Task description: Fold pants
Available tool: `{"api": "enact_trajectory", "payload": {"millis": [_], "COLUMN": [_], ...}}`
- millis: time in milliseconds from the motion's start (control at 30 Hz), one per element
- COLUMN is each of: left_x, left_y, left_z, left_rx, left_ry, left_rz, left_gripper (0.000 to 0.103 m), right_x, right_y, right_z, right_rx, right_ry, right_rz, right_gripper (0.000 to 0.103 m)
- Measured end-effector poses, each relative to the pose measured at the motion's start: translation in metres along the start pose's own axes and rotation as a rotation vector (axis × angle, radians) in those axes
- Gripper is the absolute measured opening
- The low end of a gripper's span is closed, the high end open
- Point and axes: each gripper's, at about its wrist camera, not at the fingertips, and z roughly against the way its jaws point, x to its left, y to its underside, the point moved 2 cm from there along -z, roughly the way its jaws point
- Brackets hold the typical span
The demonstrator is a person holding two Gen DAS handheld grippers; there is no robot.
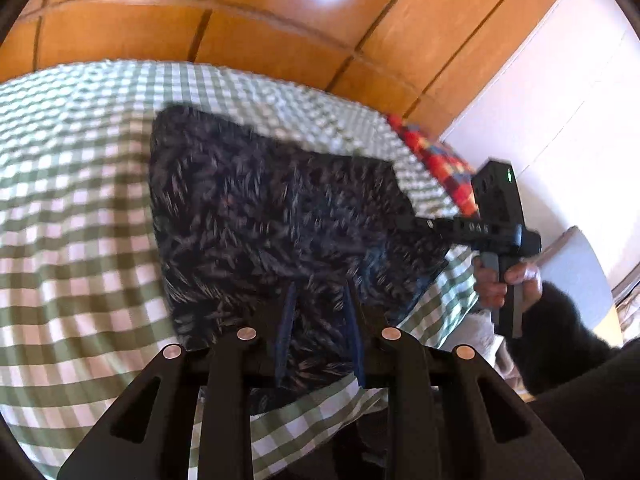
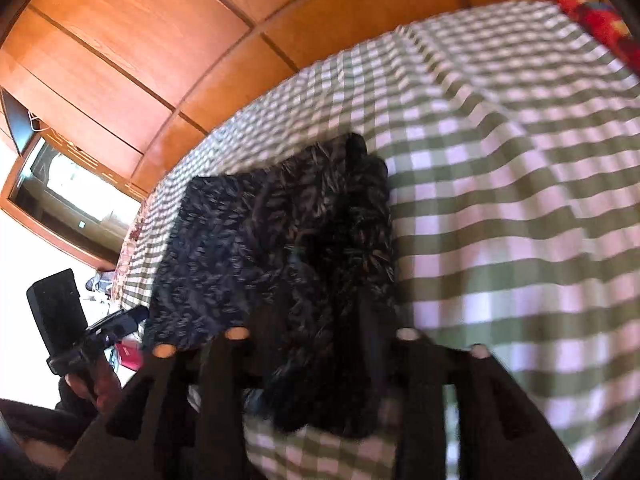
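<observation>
The dark patterned pants (image 1: 272,216) lie folded on a green checked bedspread (image 1: 72,208). My left gripper (image 1: 320,308) is at their near edge, and its blue-padded fingers (image 1: 286,320) stand a little apart with fabric pinched between them. In the right wrist view the pants (image 2: 224,240) bunch up thickly on one side. My right gripper (image 2: 324,320) is shut on that bunch, and cloth hangs down over its fingers. The right gripper (image 1: 424,224) reaches in at the pants' right edge, held by a hand (image 1: 500,280). The left gripper (image 2: 136,316) touches the pants' left corner.
A wooden wardrobe (image 1: 240,16) stands behind the bed. A red patterned pillow (image 1: 436,160) lies at the bed's far right, beside a white wall (image 1: 560,100). Checked bedspread (image 2: 520,200) stretches wide to the right of the pants. A window (image 2: 68,188) is at the left.
</observation>
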Motion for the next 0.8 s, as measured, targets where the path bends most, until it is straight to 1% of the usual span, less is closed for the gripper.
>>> {"api": "enact_trajectory", "payload": {"millis": [33, 100, 167, 200, 233, 267, 300, 333, 367, 433, 467, 533, 567, 600, 633, 700, 733, 767, 800], "left_x": [-0.001, -0.001, 0.0, 0.001, 0.003, 0.003, 0.0, -0.003, -0.006, -0.013, -0.018, -0.021, -0.019, -0.017, -0.016, -0.018, -0.021, -0.024, -0.027], "left_y": [-0.001, -0.002, -0.001, 0.001, 0.001, 0.002, 0.003, 0.004, 0.005, 0.012, 0.015, 0.027, 0.032, 0.036, 0.039, 0.039, 0.038, 0.037, 0.034], "left_z": [0.009, 0.021, 0.031, 0.032, 0.033, 0.033, 0.029, 0.027, 0.022, 0.016, 0.013, 0.003, -0.004, -0.01, -0.015, -0.017, -0.016, -0.014, -0.01], "left_rx": [-0.024, -0.054, -0.076, -0.081, -0.085, -0.085, -0.076, -0.068, -0.055, -0.024, -0.007, 0.045, 0.067, 0.079, 0.084, 0.077, 0.072, 0.069, 0.063], "left_ry": [0.0, -0.019, -0.059, -0.065, -0.067, -0.065, -0.066, -0.072, -0.078, -0.086, -0.094, -0.129, -0.132, -0.124, -0.116, -0.137, -0.151, -0.164, -0.175], "left_rz": [0.004, 0.0, -0.012, -0.011, -0.006, -0.007, -0.017, -0.027, -0.046, -0.091, -0.12, -0.166, -0.16, -0.146, -0.136, -0.14, -0.151, -0.161, -0.173], "left_gripper": [0.023, 0.023, 0.023, 0.023, 0.023, 0.023, 0.023, 0.023, 0.023, 0.023, 0.023, 0.023, 0.023, 0.023, 0.023, 0.023, 0.023, 0.023, 0.023], "right_x": [0.002, 0.007, 0.014, 0.014, 0.016, 0.022, 0.024, 0.027, 0.032, 0.038, 0.039, 0.032, 0.023, 0.018, 0.013, 0.01, 0.011, 0.013, 0.016], "right_y": [0.002, 0.011, 0.023, 0.029, 0.035, 0.038, 0.04, 0.043, 0.044, 0.046, 0.048, 0.053, 0.057, 0.059, 0.06, 0.059, 0.059, 0.058, 0.057], "right_z": [0.009, 0.024, 0.031, 0.032, 0.029, 0.02, 0.017, 0.01, 0.007, 0.015, 0.016, 0.011, 0.001, -0.004, -0.007, -0.005, -0.004, -0.002, 0.0], "right_rx": [-0.003, -0.002, 0.012, 0.018, 0.026, 0.028, 0.029, 0.035, 0.036, 0.026, 0.023, 0.056, 0.075, 0.075, 0.05, 0.038, 0.039, 0.041, 0.045], "right_ry": [-0.005, -0.001, 0.021, 0.034, 0.063, 0.091, 0.115, 0.16, 0.187, 0.216, 0.238, 0.289, 0.298, 0.302, 0.293, 0.275, 0.282, 0.293, 0.304], "right_rz": [-0.002, 0.009, 0.022, 0.024, 0.03, 0.034, 0.039, 0.051, 0.07, 0.114, 0.13, 0.156, 0.136, 0.133, 0.123, 0.091, 0.103, 0.112, 0.122], "right_gripper": [0.054, 0.054, 0.053, 0.051, 0.043, 0.029, 0.023, 0.019, 0.016, 0.013, 0.012, 0.012, 0.013, 0.013, 0.013, 0.014, 0.016, 0.021, 0.023]}}
